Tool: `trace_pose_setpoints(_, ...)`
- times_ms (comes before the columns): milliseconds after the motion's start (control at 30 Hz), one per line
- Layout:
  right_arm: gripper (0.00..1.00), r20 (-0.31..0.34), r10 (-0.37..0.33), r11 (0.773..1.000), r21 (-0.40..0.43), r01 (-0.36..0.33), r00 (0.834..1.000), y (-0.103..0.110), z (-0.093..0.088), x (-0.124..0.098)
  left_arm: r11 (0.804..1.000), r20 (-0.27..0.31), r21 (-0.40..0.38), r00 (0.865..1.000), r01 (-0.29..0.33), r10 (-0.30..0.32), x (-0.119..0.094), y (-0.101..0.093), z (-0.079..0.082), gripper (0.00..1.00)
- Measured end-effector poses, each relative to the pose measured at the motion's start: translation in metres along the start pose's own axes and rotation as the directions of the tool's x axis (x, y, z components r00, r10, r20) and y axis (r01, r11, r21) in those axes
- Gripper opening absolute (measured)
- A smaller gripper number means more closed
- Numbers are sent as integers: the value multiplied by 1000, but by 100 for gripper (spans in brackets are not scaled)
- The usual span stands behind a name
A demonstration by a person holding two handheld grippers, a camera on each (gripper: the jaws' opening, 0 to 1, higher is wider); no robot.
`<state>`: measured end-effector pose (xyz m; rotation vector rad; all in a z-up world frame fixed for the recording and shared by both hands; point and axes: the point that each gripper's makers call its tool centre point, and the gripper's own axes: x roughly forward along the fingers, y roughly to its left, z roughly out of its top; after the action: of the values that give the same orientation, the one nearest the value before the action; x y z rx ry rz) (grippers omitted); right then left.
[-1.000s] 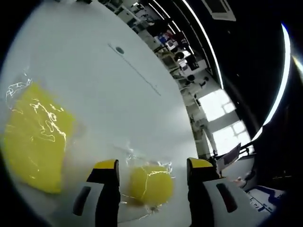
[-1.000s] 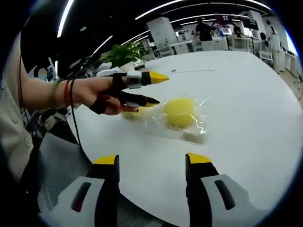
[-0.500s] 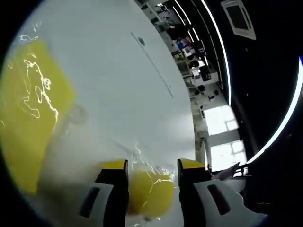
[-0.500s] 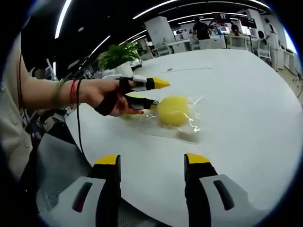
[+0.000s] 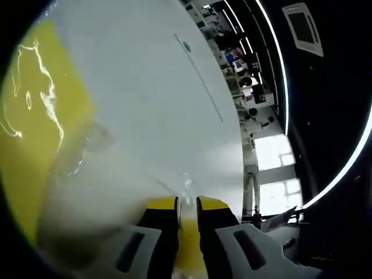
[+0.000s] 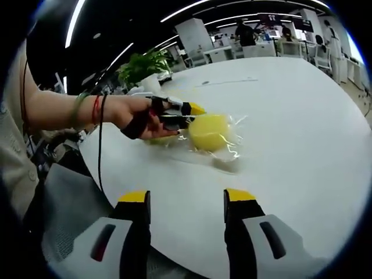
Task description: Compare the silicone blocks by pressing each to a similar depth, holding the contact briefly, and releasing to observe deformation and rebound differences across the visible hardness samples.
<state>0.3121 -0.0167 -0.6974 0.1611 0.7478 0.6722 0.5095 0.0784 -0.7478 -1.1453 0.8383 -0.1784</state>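
Left gripper (image 5: 187, 204) pinching small yellow block (image 5: 187, 247), right gripper (image 6: 183, 199) spread

Surface: white round table (image 6: 302, 133).
On it: yellow round block (image 6: 209, 131) in clear wrap (image 6: 229, 152), ahead of right jaws; larger yellow block (image 5: 29, 133) left of left jaws.

On the table (image 6: 302, 116), my left gripper (image 6: 187, 114) closes on 1 bagged block (image 6: 210, 131); another block (image 5: 35, 133) lies left of it.
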Motion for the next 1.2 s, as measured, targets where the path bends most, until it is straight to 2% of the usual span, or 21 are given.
trace_pose_setpoints(200,44,-4,-8,1000,2,8,1000,-4,-2,-1,999,-18,36,1000,-7,7,3,-2,0,6)
trace_pose_setpoints(300,44,-5,-13,1000,-1,13,1000,-7,-1,-2,995,-32,101,999,11,-8,4,-7,-1,0)
trace_pose_setpoints(500,43,-2,-18,1000,-5,18,1000,-9,1,-2,997,-33,75,999,17,-14,4,-7,-3,0)
trace_pose_setpoints(533,43,0,-19,1000,-6,19,1000,-9,1,-2,999,-35,33,999,33,-32,4,-9,-4,0)
trace_pose_setpoints(600,43,1,-19,1000,-6,19,1000,-9,2,-3,999,-36,25,999,28,-27,2,-6,-4,0)
trace_pose_setpoints(700,43,3,-19,1000,-6,19,1000,-10,2,-3,998,-35,43,998,51,-49,1,-10,-4,0)
trace_pose_setpoints(1033,43,6,-19,1000,-14,19,1000,-8,5,-4,995,-35,-2,994,99,-99,-9,-20,-6,0)
trace_pose_setpoints(1067,43,8,-19,1000,-15,19,1000,-8,6,-5,992,-44,0,991,123,-123,-10,-25,-7,0)
trace_pose_setpoints(1100,43,11,-18,1000,-20,18,1000,-7,7,-5,994,-41,15,993,111,-111,-11,-24,-7,0)
trace_pose_setpoints(1200,44,16,-17,1000,-24,17,1000,-5,9,-5,992,-49,17,991,125,-124,-14,-28,-8,0)
